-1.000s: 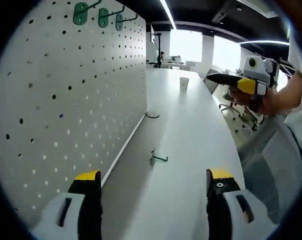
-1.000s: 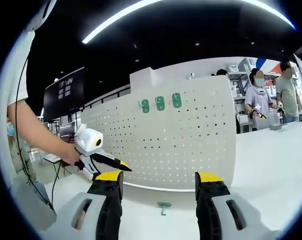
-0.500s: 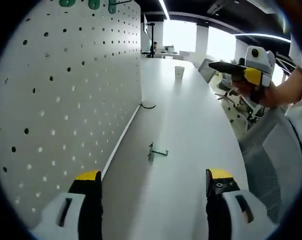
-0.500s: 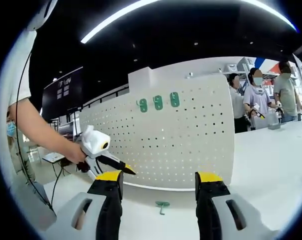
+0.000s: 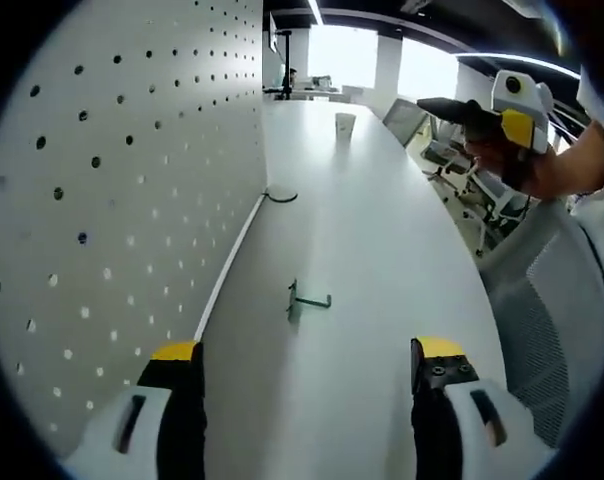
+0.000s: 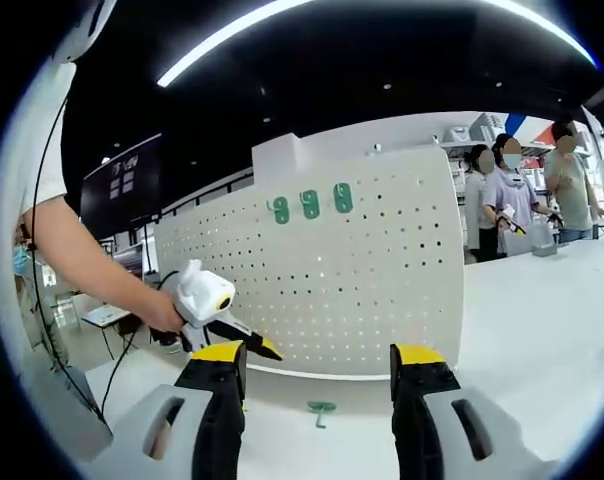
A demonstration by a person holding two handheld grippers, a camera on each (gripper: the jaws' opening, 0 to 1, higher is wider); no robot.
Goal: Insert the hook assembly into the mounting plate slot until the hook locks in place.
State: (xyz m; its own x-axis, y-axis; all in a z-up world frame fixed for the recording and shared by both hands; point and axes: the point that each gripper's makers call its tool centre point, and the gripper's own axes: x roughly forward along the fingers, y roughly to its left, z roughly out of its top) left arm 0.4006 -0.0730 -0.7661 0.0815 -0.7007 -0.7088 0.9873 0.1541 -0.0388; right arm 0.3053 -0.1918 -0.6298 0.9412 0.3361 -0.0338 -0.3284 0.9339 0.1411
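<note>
In the left gripper view the pegboard stands along the frame's left on the table. The hook lies at centre, near the board's foot. A cup sits at upper centre, with the right gripper at upper right.

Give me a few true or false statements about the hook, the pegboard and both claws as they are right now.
1. The loose green hook lies on the white table. True.
2. The left claw is shut on the hook. False: its jaws stand apart, with the hook lying ahead of them, untouched.
3. Three green hooks hang high on the pegboard. True.
4. The right claw carries a hook. False: its jaws are open with nothing between them.
5. A paper cup stands far down the table. True.
</note>
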